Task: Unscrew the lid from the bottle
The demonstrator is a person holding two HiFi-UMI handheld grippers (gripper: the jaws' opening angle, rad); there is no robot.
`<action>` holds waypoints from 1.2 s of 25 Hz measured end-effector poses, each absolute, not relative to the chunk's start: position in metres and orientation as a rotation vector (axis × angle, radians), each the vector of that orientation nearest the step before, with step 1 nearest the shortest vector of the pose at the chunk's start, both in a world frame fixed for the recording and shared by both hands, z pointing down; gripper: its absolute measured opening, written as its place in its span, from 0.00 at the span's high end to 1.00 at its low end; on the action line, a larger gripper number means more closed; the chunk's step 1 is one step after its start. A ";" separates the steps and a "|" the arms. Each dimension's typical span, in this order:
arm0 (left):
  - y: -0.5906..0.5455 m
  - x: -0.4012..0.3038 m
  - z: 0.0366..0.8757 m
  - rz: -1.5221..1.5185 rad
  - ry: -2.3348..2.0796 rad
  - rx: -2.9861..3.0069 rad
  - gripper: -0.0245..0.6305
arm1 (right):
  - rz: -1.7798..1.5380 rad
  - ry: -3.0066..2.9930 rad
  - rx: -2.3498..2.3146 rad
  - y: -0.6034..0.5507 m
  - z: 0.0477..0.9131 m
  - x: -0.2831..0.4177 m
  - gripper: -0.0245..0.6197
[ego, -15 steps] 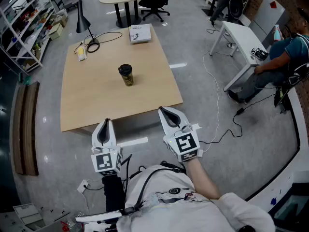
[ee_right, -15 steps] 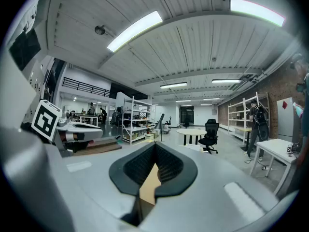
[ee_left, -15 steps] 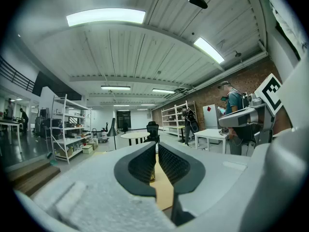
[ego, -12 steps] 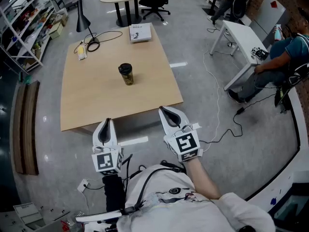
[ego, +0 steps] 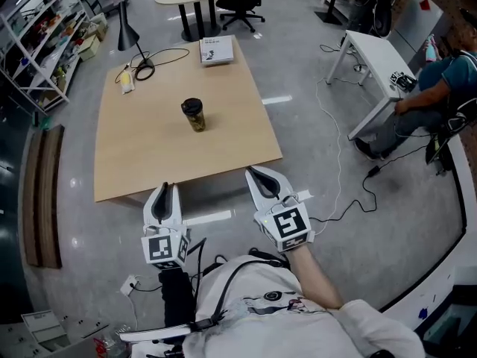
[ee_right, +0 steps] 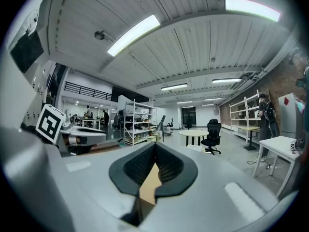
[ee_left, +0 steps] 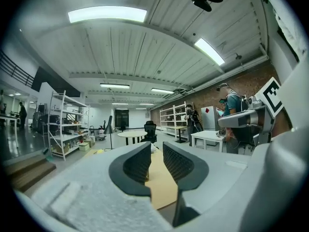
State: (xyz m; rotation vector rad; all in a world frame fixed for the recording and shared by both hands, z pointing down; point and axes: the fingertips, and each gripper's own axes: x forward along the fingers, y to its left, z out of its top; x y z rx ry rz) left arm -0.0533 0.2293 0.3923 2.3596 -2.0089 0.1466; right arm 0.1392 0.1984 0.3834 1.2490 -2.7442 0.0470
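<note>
Nearest, the left claw [ego: 164, 190] hangs just off the tabletop's [ego: 141, 162] near edge, slightly parted and empty. The right claw [ego: 255, 173] beside it is clenched on nothing. Farther off, near the tabletop's middle, the bottle [ego: 194, 118] stands upright, dark lid [ego: 191, 106] on, well apart from both.

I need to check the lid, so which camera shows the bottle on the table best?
The head view: the bottle stands whole and upright on the table, dark lid on. The two gripper views show only a strip of that table; no bottle can be made out there.
</note>
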 end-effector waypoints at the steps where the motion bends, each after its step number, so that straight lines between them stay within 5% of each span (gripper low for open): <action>1: 0.228 -0.048 0.394 0.147 -1.988 2.377 0.82 | 0.044 -2.747 1.244 0.198 0.384 0.143 0.95; 6: 0.217 -0.031 0.412 0.181 -1.904 2.432 0.64 | 0.057 -2.764 1.201 0.199 0.393 0.158 0.95; 8: 0.209 -0.027 0.427 0.199 -1.857 2.440 0.48 | 0.069 -2.778 1.177 0.198 0.397 0.163 0.95; 10: 0.197 -0.024 0.444 0.248 -1.807 2.445 0.26 | 0.101 -2.796 1.139 0.194 0.402 0.166 0.82; 15: 0.157 -0.026 0.503 0.358 -1.695 2.406 0.09 | 0.171 -2.842 1.057 0.172 0.406 0.158 0.64; 30: -0.088 -0.064 0.699 0.622 -1.492 2.399 0.06 | 0.287 -2.648 1.104 -0.046 0.434 0.086 0.58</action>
